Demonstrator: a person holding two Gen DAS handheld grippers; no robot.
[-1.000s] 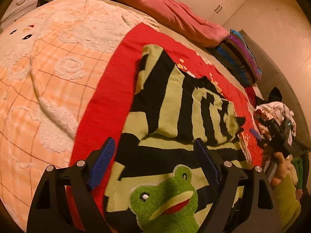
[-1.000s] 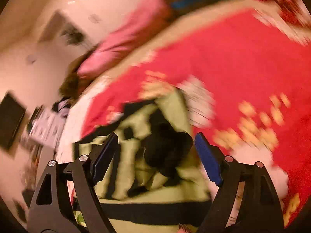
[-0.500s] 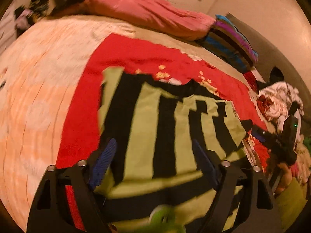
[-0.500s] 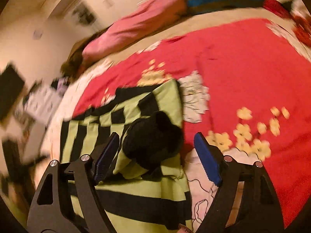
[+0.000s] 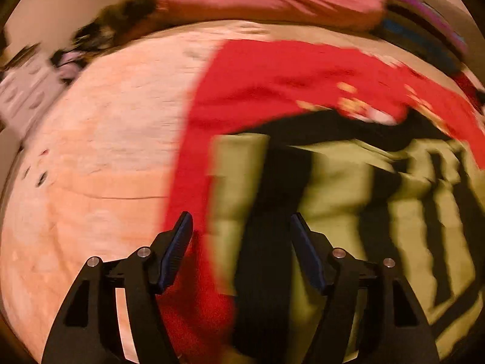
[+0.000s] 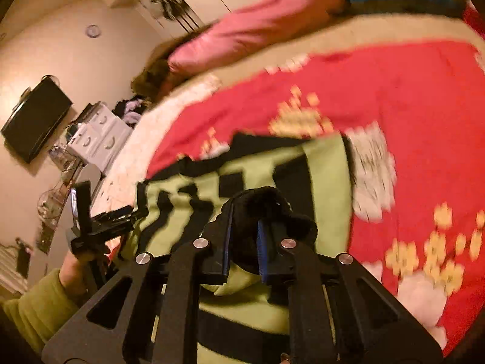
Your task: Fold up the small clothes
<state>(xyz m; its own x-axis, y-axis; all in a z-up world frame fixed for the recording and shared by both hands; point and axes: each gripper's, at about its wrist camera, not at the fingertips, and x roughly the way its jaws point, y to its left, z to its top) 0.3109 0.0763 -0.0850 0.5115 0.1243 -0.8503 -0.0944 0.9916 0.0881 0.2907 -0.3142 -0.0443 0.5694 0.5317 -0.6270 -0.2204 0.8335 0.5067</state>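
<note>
The left hand-held gripper (image 5: 241,251) hangs over the near left part of the striped garment (image 5: 339,212), its blue-padded jaws spread apart and pressing on nothing; the garment's left border and a strip of the red blanket (image 5: 272,85) lie between them. In this blurred left wrist view the green-and-black garment lies flat on the red blanket, which covers the right part of the bed, beside a peach bedspread (image 5: 100,151) on the left part. The garment's wide stripes run from the near edge of the bed toward the far edge, where a pink pillow (image 5: 272,0) and a striped pillow (image 5: 424,24) lie.

In the right wrist view the right hand-held gripper (image 6: 242,242) is closing, its pads clamping a black cuff (image 6: 266,212) at the end of the garment's sleeve. The garment (image 6: 321,182) stretches leftward across the blanket (image 6: 409,106) toward the other gripper (image 6: 133,212), its long axis along the bed's near edge, the black neckline toward the pillows. A hand (image 6: 75,261) in a green sleeve (image 6: 33,303) holds that other gripper at the garment's far end. A white drawer unit (image 6: 97,139) and a dark screen (image 6: 36,118) stand past the bed's left edge.
</note>
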